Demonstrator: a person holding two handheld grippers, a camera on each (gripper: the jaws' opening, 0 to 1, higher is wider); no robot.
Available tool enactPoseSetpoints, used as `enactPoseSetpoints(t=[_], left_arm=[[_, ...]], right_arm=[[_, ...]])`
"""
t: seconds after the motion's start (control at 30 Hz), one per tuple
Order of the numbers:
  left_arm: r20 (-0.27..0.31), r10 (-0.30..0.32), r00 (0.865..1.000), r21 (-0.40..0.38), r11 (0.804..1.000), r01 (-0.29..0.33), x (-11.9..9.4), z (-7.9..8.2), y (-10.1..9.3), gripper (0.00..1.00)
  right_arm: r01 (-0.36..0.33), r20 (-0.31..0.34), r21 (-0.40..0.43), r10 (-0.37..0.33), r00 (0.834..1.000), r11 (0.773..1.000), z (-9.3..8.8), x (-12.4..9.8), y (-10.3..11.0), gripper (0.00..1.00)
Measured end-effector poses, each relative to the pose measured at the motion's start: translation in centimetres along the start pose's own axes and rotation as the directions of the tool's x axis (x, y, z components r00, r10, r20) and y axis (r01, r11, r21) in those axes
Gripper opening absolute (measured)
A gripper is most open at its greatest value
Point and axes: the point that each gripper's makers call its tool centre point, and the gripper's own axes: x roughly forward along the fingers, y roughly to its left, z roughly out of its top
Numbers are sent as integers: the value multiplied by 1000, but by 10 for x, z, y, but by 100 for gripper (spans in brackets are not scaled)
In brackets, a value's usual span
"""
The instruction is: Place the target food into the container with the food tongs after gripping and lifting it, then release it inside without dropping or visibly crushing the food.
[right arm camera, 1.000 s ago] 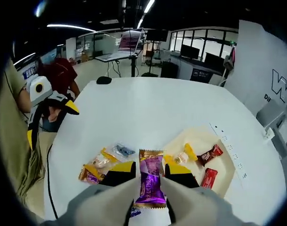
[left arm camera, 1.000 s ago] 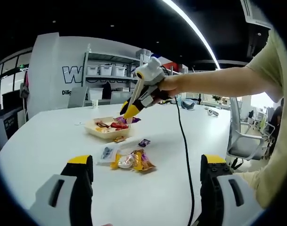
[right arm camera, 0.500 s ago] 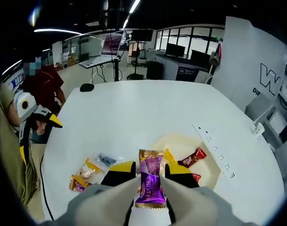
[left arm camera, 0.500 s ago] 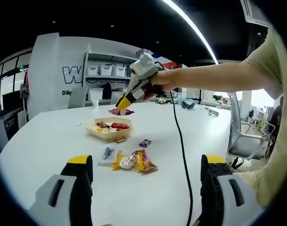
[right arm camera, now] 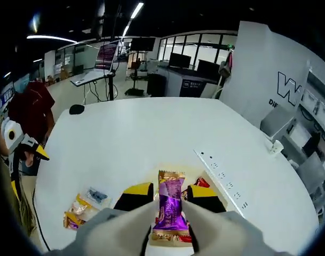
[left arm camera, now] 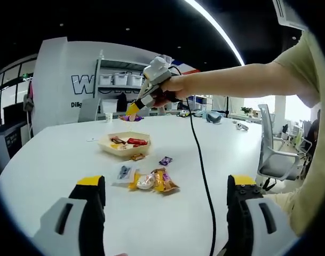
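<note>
My right gripper (right arm camera: 170,193) is shut on a purple wrapped candy (right arm camera: 170,207), held in the air over the cream container (right arm camera: 188,174), which its jaws largely hide. A red-wrapped candy (right arm camera: 200,182) lies inside the container. In the left gripper view the right gripper (left arm camera: 134,109) hangs above and slightly behind the container (left arm camera: 125,145), with the purple candy (left arm camera: 131,118) at its tips and a person's arm behind it. My left gripper (left arm camera: 166,184) stands open near the table's front edge, nothing between its jaws.
Several loose wrapped candies (left arm camera: 150,181) lie on the white table (left arm camera: 55,160) in front of the container. A black cable (left arm camera: 205,181) trails across the table from the right gripper. A white power strip (right arm camera: 222,176) lies beside the container. An office chair (left arm camera: 274,160) stands at the right.
The right gripper has lifted the purple candy higher and carried it up and left, from just over the container to above its far side. The left gripper has not moved.
</note>
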Motion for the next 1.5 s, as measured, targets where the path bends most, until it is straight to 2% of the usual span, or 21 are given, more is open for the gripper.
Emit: enactPoseSetpoints(t=[0.13,0.37,0.67,1.17,1.33,1.5], left_arm=[[2,1,1000,-2,1000,-1,0,0,0,93],[-1,0,1000,-5,1000,0,0,-2,1,93],[-4,-4,1000,-4,1000,4,2,-3,-1,93],[-7,-9,1000,-4,1000,8,5,-3,-4,92],[-9,-11,1000,-3,1000,11,5,-3,-5,92],[-9,-13,1000,-3,1000,13,6,-3,-6,92]], right_arm=[[45,3,11,-45,999,999,2,1,-9,23],[37,-6,-13,-37,999,999,1,0,-6,22],[29,-14,-4,-29,999,1000,-2,-1,-6,22],[-23,-21,-24,22,1000,999,-7,-6,9,22],[-79,-25,-50,78,997,996,-11,-8,22,22],[-100,-36,-67,97,995,993,-17,-10,26,22]])
